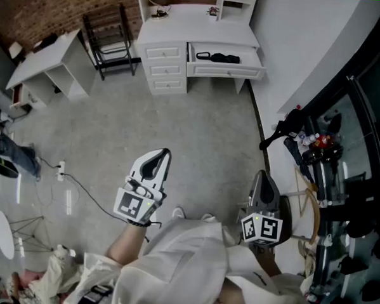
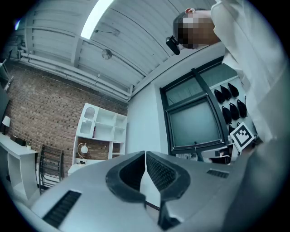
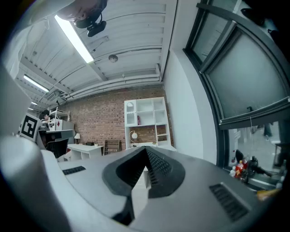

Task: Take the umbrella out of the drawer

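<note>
Umbrella (image 1: 218, 57) in open drawer (image 1: 225, 71) — far from L gripper (image 1: 159, 157), R gripper (image 1: 263, 179), both closed.

This is a loft-style studio room fitted out like a home study. Well ahead of the left gripper (image 1: 158, 154) a white desk (image 1: 202, 34) with drawers carries a white shelf unit (image 3: 146, 115), set against a bare brick wall (image 1: 45, 7). Further to that gripper's left stand a smaller white desk (image 1: 45, 61) and a black chair (image 1: 110, 39). The floor (image 1: 191, 129) below is plain grey concrete. Strip lights (image 3: 74, 38) run along a ribbed ceiling (image 3: 131, 27) overhead. A tall dark-framed window (image 3: 244, 77) runs to the right of the right gripper (image 1: 263, 176).
</note>
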